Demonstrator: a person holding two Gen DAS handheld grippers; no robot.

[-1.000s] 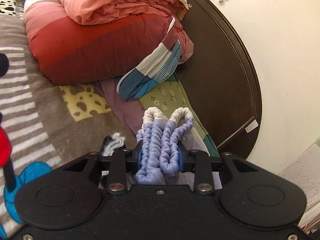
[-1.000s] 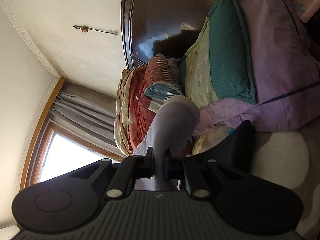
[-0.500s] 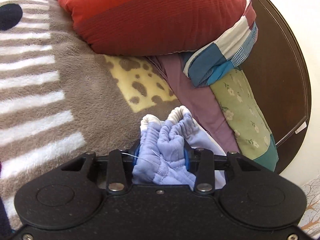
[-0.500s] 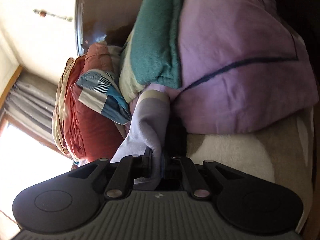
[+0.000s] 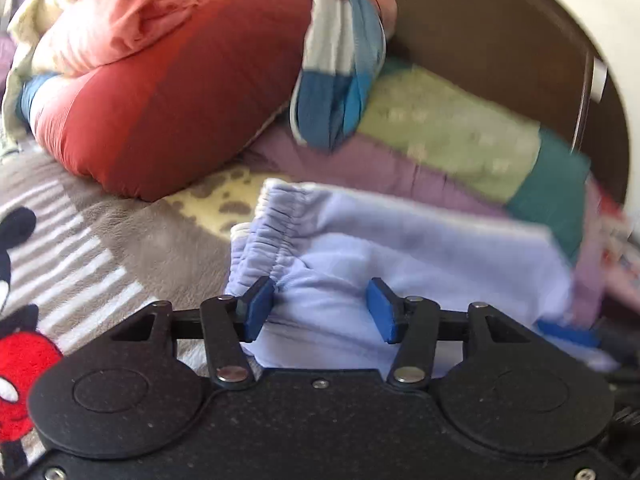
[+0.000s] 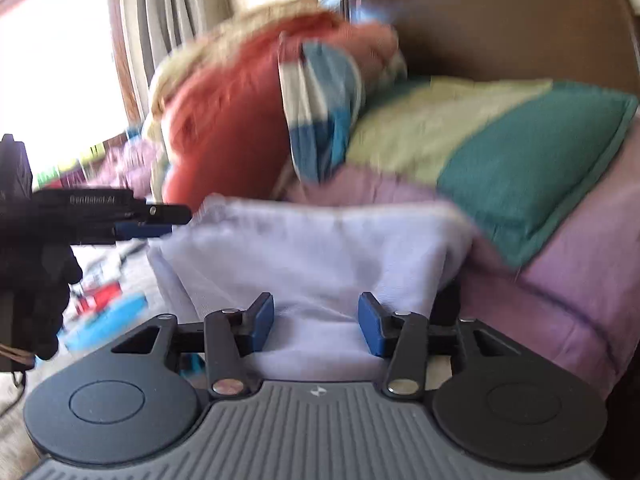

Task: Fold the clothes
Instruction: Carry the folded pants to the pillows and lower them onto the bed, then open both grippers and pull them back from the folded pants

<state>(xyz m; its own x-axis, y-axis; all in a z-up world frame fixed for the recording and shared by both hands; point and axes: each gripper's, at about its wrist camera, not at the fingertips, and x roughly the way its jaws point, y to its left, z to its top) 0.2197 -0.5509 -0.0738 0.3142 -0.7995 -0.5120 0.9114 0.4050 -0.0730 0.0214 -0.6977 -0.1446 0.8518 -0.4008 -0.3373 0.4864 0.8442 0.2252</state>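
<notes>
A folded light lavender garment with an elastic waistband lies on the bed blanket, up against the pillows. My left gripper is open, its blue pads on either side of the garment's near edge. My right gripper is open too, its pads apart over the near edge of the same garment. The left gripper also shows in the right wrist view, at the garment's left end. The frames are blurred by motion.
A red quilt bundle lies behind on the left. A striped blue and white pillow, a green and teal pillow and a purple one lie behind and to the right. A dark headboard stands at the back. A patterned grey blanket covers the bed.
Both grippers have opened and let go of the lavender garment, which now lies spread flat on the bed. The right wrist view has turned upright.
</notes>
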